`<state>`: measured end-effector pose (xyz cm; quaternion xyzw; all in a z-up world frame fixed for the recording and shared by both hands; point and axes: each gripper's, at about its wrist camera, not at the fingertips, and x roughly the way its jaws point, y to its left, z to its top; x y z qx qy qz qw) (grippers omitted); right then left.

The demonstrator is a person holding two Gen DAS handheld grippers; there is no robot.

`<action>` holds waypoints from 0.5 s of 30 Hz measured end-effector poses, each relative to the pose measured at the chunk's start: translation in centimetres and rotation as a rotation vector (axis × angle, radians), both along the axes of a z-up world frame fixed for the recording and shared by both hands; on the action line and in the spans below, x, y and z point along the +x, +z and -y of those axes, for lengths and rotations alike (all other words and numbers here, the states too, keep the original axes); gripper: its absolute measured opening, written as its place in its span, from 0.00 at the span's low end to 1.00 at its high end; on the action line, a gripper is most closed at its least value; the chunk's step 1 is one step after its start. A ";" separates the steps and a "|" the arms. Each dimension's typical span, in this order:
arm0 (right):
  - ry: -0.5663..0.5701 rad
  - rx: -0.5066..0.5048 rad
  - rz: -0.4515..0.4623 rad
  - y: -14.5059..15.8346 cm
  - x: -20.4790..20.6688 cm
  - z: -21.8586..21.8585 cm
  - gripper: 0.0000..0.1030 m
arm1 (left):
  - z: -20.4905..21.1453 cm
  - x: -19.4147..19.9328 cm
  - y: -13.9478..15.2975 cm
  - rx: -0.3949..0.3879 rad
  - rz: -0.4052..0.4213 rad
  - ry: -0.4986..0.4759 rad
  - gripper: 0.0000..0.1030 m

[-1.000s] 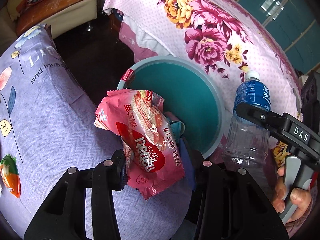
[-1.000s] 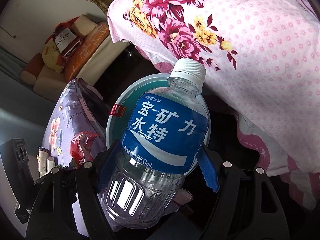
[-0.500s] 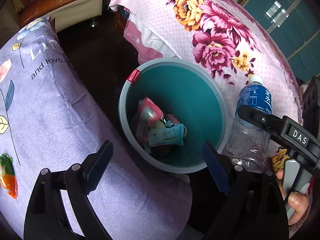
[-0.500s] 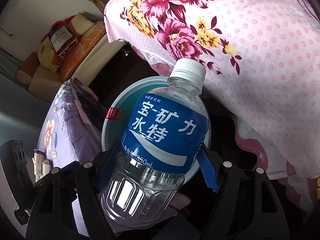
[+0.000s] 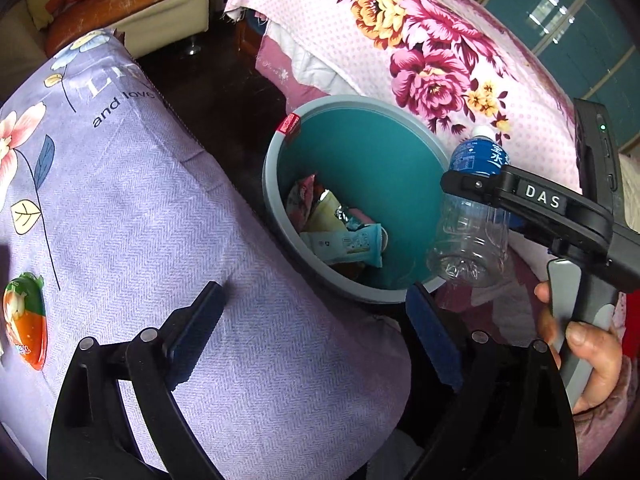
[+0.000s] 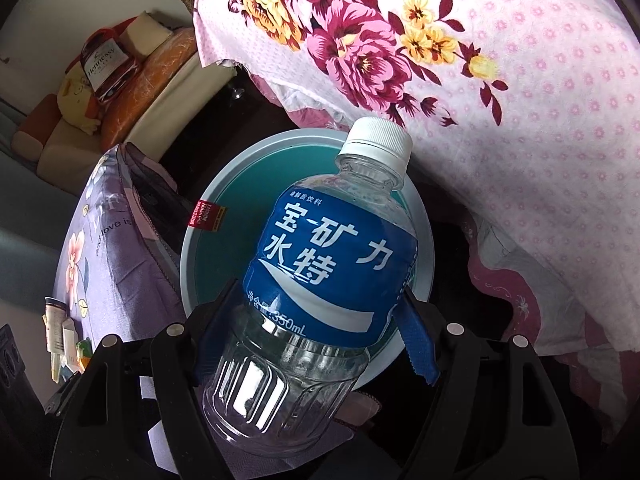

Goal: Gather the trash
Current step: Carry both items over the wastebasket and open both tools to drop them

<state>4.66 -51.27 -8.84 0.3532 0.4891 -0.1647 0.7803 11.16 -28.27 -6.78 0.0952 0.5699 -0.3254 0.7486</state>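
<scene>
Over the bin (image 6: 208, 216), right hand-held gripper (image 6: 316, 320) clamps bottle (image 6: 320, 264).

Lilac cushion (image 5: 168, 216), floral pink quilt (image 5: 420, 52), possibly a sofa (image 5: 132, 4)

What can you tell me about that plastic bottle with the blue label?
The bottle is clear ribbed plastic, seemingly empty, with a white screw cap on and a blue label in white Chinese characters marked 350mL. The right gripper has its jaws shut on its middle, tilting it over the near rim of the teal bin.
</scene>
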 end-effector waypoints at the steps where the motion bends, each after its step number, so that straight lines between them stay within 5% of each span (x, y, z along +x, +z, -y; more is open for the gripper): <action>1: 0.002 0.004 -0.005 -0.2 0.3 -0.1 0.69 | -0.3 0.0 0.0 -0.001 -0.001 0.004 0.90; 15: 0.088 0.008 -0.036 -0.3 1.7 -3.6 0.70 | -4.1 1.1 0.3 -0.028 -0.008 0.080 0.90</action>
